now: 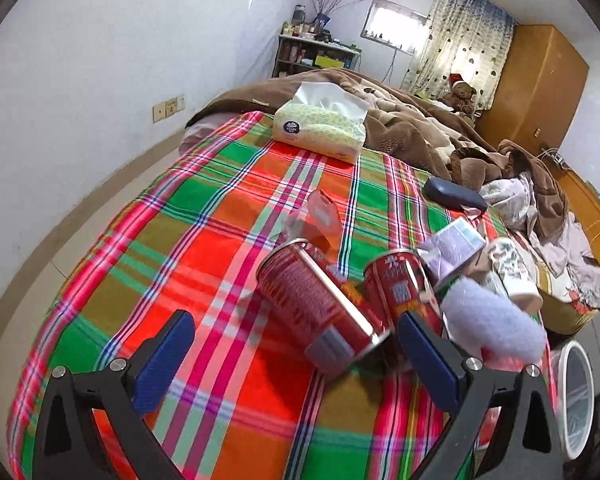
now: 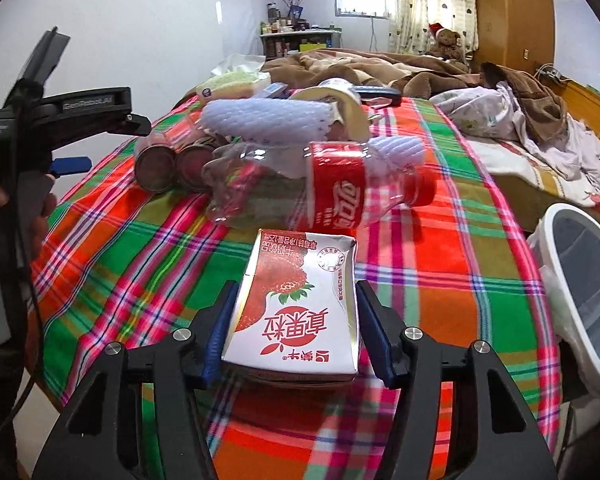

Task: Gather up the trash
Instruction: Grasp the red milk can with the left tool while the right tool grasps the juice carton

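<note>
The step in hand is judged to be the carrying-off of one piece of trash: a carton has been gripped, and transfer to the bin is what the next move calls for. The bed [image 2: 140,248], covered with a plaid sheet, carries the remaining litter in a loose heap near its middle. The white waste bin [image 2: 560,280], lined with a bag, is seen at the bed's right edge, near the right gripper [image 2: 294,320]. A swing to the right, with the carton kept level until it is over the rim, is judged necessary before release.

The plastic bottle [image 2: 340,196], red-labelled and lying on its side, is located just beyond the carton. Two red cans [image 1: 320,304] lie side by side; the nearer one sits between the widely spread fingers of the left gripper [image 1: 296,344], untouched.

The milk carton [image 2: 296,304] is pinched on both flanks by the right gripper. It is small, white and red, printed with a strawberry picture, and its far end looks slightly dented.
</note>
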Demonstrator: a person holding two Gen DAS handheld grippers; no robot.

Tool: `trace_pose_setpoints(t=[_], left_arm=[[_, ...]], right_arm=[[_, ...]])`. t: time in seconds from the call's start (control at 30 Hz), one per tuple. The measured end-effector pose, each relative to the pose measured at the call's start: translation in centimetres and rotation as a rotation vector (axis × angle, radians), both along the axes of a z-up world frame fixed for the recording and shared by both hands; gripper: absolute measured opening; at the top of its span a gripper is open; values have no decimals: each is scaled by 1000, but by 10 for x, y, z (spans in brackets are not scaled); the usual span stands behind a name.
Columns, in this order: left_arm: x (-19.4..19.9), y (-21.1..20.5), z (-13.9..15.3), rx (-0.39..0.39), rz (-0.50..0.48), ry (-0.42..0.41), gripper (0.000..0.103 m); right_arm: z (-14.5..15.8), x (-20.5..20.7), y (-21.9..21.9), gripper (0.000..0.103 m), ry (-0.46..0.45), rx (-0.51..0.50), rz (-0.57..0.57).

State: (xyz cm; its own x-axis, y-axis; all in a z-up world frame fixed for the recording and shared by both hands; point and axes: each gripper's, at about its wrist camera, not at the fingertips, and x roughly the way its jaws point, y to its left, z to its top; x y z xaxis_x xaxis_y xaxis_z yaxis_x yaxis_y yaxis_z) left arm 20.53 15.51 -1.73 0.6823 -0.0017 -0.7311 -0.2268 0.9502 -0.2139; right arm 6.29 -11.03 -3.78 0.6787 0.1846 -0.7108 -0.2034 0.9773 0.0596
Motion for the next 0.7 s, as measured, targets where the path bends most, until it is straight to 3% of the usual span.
trace_pose_setpoints(t=[0.17, 0.27, 0.5, 0.7], left_arm=[[25, 3, -10, 11, 44, 50, 90], [32, 3, -13, 37, 60, 64, 90], [46, -1, -28, -7, 45, 114, 83], [53, -9, -36, 8, 26, 145, 64]], right_arm=[[6, 4, -5, 59, -21, -5, -20], [8, 4, -8, 59, -31, -13, -29], [10, 16, -15, 59, -35, 6, -38], [11, 17, -26, 59, -39, 21, -55]])
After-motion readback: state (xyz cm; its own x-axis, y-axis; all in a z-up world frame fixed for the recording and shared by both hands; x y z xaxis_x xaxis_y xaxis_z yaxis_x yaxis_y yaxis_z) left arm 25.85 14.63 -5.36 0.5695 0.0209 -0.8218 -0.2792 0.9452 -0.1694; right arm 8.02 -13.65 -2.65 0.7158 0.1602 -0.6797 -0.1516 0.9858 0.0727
